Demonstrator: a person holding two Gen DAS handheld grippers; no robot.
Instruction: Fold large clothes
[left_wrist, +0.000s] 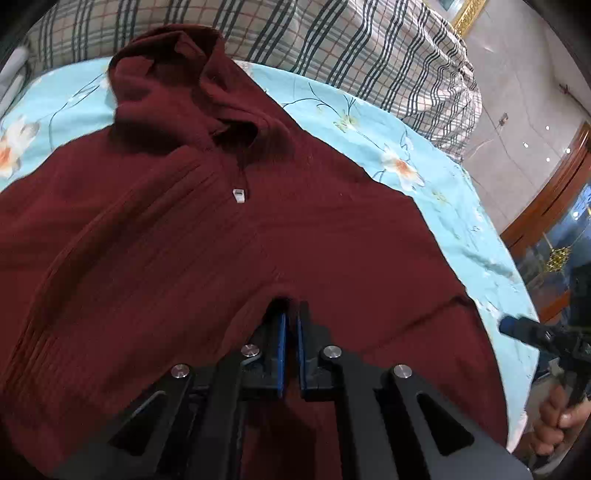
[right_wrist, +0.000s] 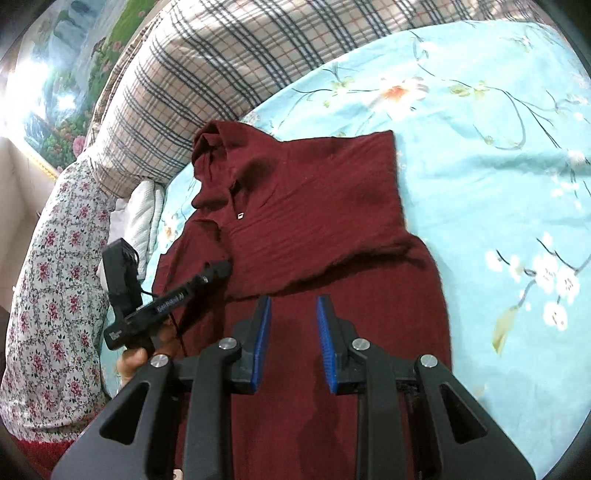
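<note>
A maroon hooded garment (left_wrist: 229, 236) lies face up on the bed, hood toward the pillows, with a white zip pull (left_wrist: 238, 195) on its chest. One side is folded across the body (right_wrist: 317, 206). My left gripper (left_wrist: 291, 306) rests its tips on the fabric near the hem; only a narrow slit shows between the blue pads (left_wrist: 282, 343), and cloth puckers at the tips. It also shows at the garment's left edge as the left gripper (right_wrist: 219, 267). My right gripper (right_wrist: 293, 301) hovers open over the lower body with nothing between its fingers, and it appears again as the right gripper (left_wrist: 517, 328).
A light blue floral sheet (right_wrist: 498, 184) covers the bed. A plaid quilt (right_wrist: 207, 74) is heaped at the head, with a floral pillow (right_wrist: 55, 295) and white cloth (right_wrist: 142, 214) at the left. The bed's edge, tiled floor (left_wrist: 517, 110) and a wooden frame (left_wrist: 554, 192) lie to the right.
</note>
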